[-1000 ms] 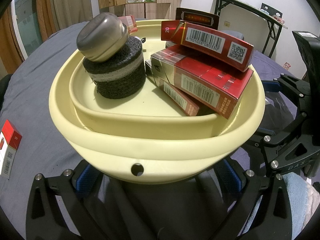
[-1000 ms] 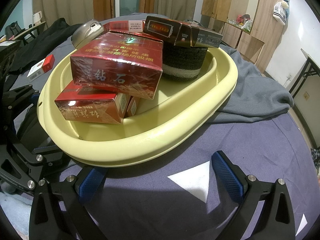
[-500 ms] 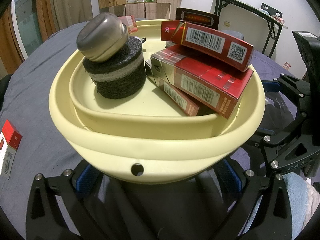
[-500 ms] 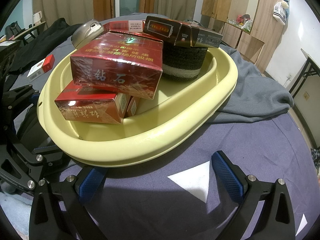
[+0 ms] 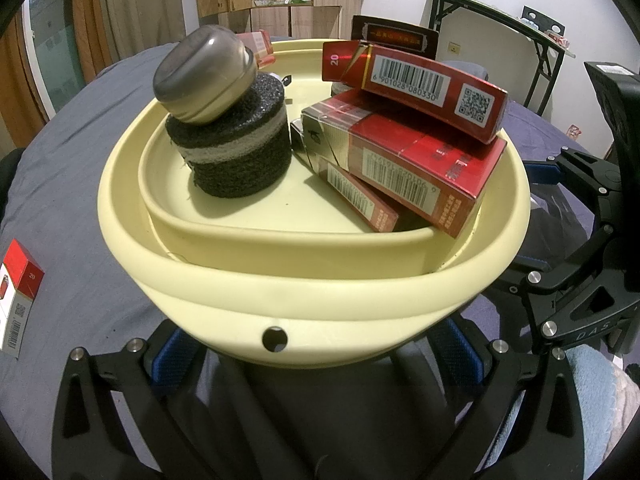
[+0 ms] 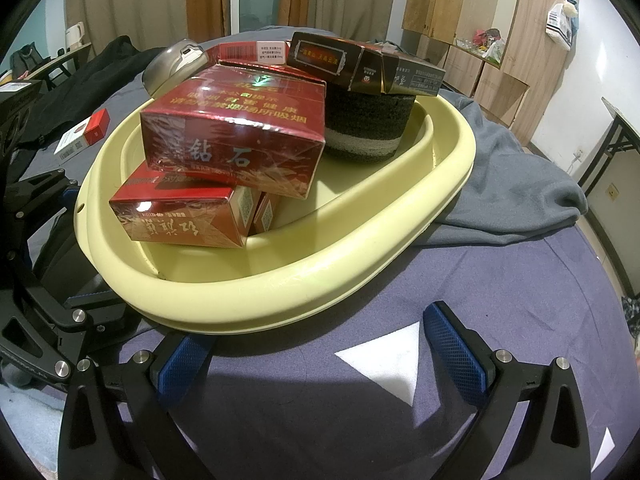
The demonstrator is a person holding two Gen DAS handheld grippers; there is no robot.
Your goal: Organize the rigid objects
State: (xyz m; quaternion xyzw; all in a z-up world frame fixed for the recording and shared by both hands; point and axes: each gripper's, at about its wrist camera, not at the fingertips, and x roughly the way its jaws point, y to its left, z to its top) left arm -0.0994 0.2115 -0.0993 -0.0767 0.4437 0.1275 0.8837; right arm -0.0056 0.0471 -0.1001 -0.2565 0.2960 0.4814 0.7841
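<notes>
A cream basin (image 5: 224,304) (image 6: 360,264) with a shallower cream tray nested inside sits on the purple-grey cloth. In it a black knitted cylinder (image 5: 244,156) carries a silver metal tin (image 5: 204,72). Beside that, several red cigarette boxes (image 5: 404,160) (image 6: 236,140) are stacked at a slant. A dark box (image 6: 360,66) lies on a second black cylinder (image 6: 368,128). My left gripper (image 5: 316,356) is open, its blue pads either side of the basin's near wall below the rim. My right gripper (image 6: 320,356) is open at the basin's other side, holding nothing.
One red and white box (image 5: 20,300) (image 6: 84,132) lies loose on the cloth outside the basin. A crumpled grey garment (image 6: 520,184) sits behind the basin. A folding table (image 5: 500,20) and wooden cabinets (image 6: 460,20) stand further back.
</notes>
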